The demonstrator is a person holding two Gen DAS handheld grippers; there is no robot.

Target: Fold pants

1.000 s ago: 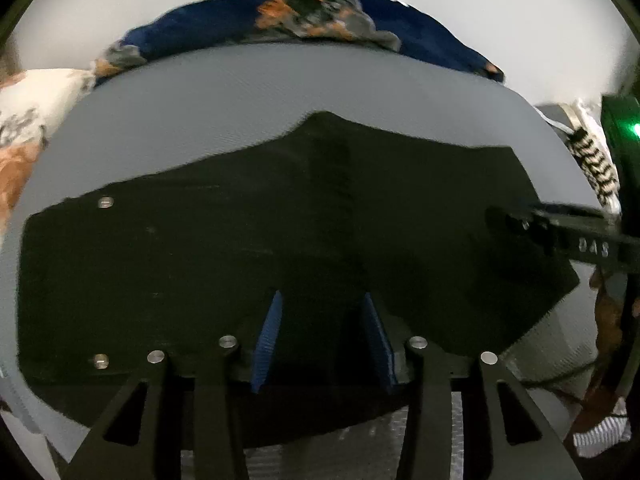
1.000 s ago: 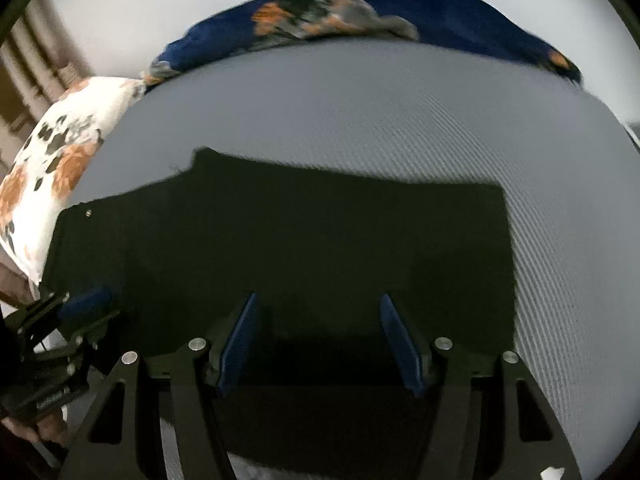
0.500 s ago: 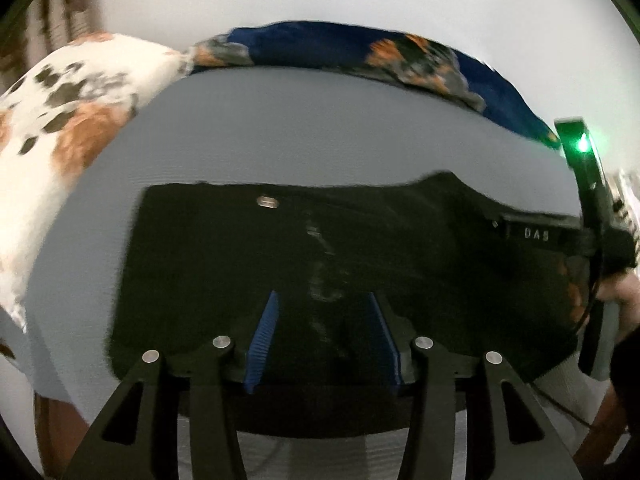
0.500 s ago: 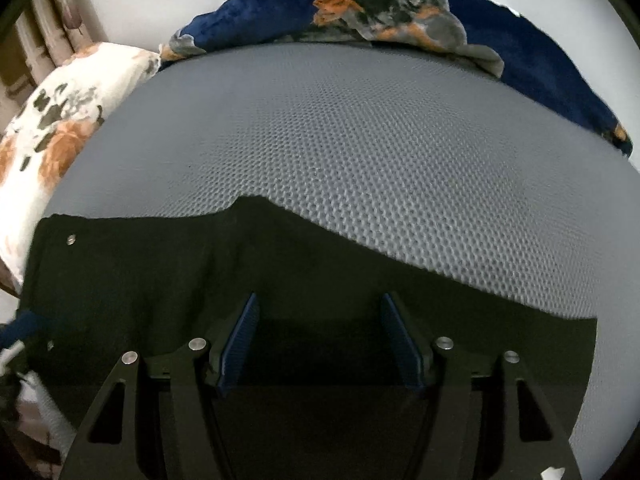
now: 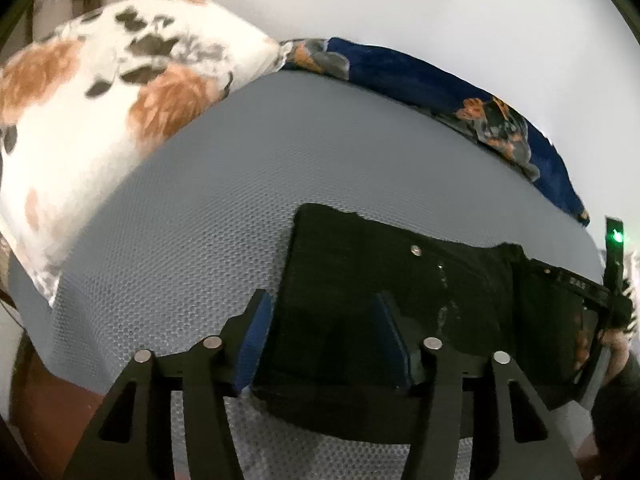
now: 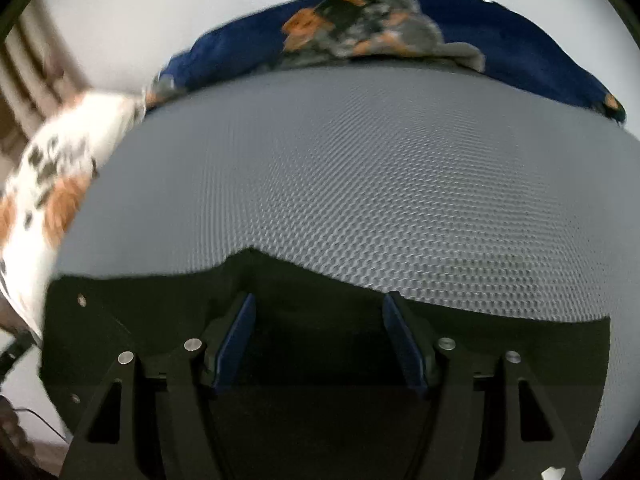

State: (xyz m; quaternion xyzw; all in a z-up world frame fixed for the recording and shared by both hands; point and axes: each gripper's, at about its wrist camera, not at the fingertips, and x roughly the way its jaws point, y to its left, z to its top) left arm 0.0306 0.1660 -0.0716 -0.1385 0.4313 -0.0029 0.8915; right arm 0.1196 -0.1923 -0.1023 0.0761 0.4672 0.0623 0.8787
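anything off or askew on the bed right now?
Nothing damaged or spilled. The black pants lie flat on the grey mesh mattress, but their far edge rises to a peak, not straight. A faint whitish smudge marks the fabric; cannot tell what it is.

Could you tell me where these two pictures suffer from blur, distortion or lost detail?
Left wrist view: fisheye bends the grey mattress into a dome; the black pants are underexposed, folds barely readable. Right wrist view: the spotted pillow at left is motion-smeared, the blue blanket soft, the mesh weave sharp at centre.
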